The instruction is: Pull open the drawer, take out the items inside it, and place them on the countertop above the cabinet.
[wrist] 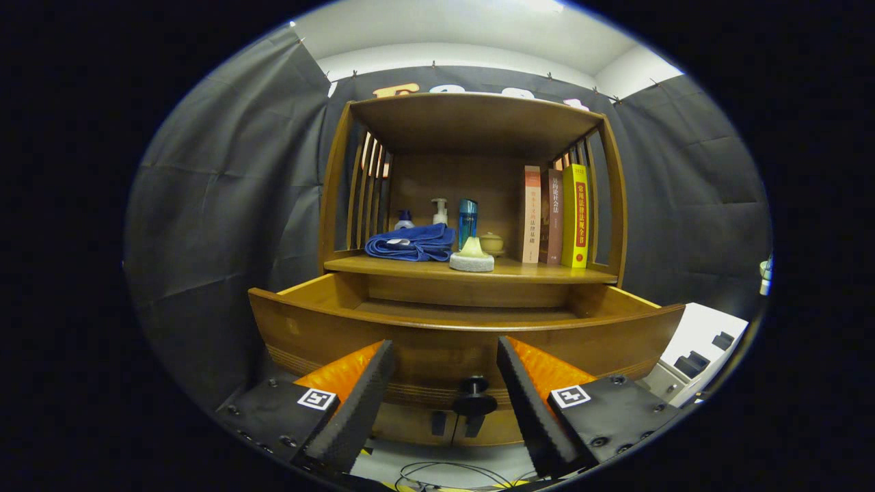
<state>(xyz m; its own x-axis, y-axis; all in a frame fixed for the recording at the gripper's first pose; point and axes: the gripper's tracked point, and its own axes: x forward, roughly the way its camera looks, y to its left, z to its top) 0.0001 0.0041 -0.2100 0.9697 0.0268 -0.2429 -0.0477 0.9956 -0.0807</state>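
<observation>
Wooden and pulled well out, the drawer [465,335] sits just ahead of your gripper [444,355], its curved front between the spread fingers [355,403] and its dark knob [474,396] at 6 o'clock from the front's middle. Your fingers stand wide and hold nothing — they flank the knob without touching it. From this low angle the drawer front hides most of the inside, so I cannot tell whether anything is left in there; what floor shows looks bare. Above, at 12 o'clock, the bench [547,273] over the drawer already carries a folded blue cloth [411,242], a round white sponge-like piece [472,260] at its front edge, bottles and upright books [555,215] — the front strip at 1 o'clock is free for setting things down. Likely you'd lift the gripper to look over the front before reaching in.
</observation>
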